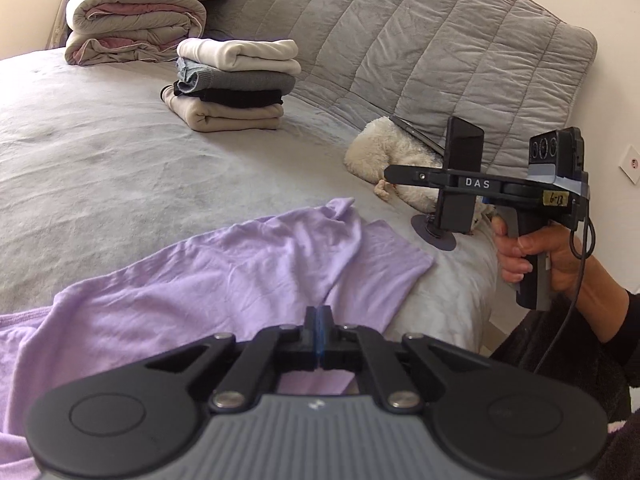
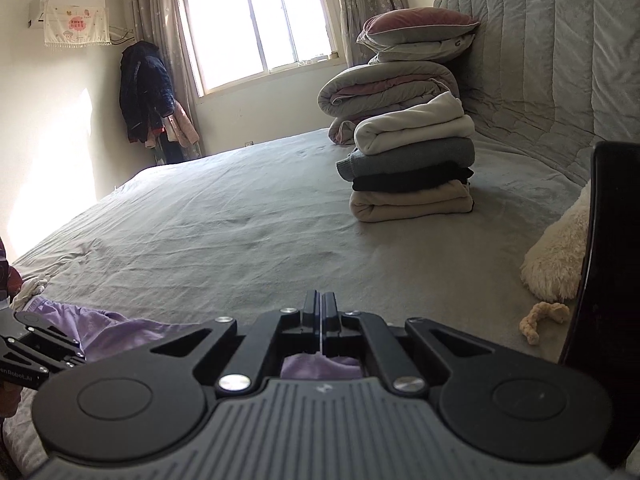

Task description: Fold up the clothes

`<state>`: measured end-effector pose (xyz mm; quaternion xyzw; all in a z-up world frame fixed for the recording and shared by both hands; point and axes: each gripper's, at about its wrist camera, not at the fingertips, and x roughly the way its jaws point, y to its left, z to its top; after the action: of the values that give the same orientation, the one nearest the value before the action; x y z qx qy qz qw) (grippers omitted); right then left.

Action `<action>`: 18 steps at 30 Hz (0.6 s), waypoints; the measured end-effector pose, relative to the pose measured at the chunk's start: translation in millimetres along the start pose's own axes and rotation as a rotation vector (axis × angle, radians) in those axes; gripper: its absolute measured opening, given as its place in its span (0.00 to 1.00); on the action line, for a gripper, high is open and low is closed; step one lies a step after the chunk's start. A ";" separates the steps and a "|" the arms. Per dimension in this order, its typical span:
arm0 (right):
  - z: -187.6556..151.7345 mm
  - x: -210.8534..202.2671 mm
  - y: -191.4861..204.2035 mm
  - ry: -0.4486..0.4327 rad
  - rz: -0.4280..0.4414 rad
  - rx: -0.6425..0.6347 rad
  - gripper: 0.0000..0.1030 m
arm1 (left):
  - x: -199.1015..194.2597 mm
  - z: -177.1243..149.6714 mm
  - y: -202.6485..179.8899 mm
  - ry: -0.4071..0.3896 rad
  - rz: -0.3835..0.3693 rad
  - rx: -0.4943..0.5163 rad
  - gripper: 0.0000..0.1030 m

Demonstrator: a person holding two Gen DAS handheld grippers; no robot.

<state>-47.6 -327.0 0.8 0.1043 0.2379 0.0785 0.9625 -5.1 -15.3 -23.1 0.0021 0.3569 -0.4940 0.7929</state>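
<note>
Both grippers, L & R, pinched closed, empty; lilac top unfolded at 6 o'clock; needs regrasp.

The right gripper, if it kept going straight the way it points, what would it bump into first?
Probably nothing soon: the right gripper, shut, aims over the bare grey bedsheet. The stack of folded clothes sits right of that line. Depth is unclear, so it might graze the sheet.

Daylight floods through the blown-out window, leaving soft shadows; fisheye bending and dark corners frame both views.
</note>
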 end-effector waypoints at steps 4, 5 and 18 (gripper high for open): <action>-11.2 6.5 -12.7 0.073 0.003 0.051 0.03 | 5.2 -7.7 -1.4 0.039 0.044 0.004 0.04; -14.0 8.2 -15.8 0.091 0.004 0.064 0.09 | 6.6 -8.8 -1.4 0.042 0.059 0.005 0.06; -27.0 34.2 -31.8 0.154 -0.091 0.114 0.53 | 32.6 -0.2 -4.4 0.031 0.156 0.064 0.49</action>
<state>-27.2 -346.4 -45.2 0.1415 0.3198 0.0287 0.9364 -0.3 -43.0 -40.3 0.0630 0.3518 -0.4420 0.8228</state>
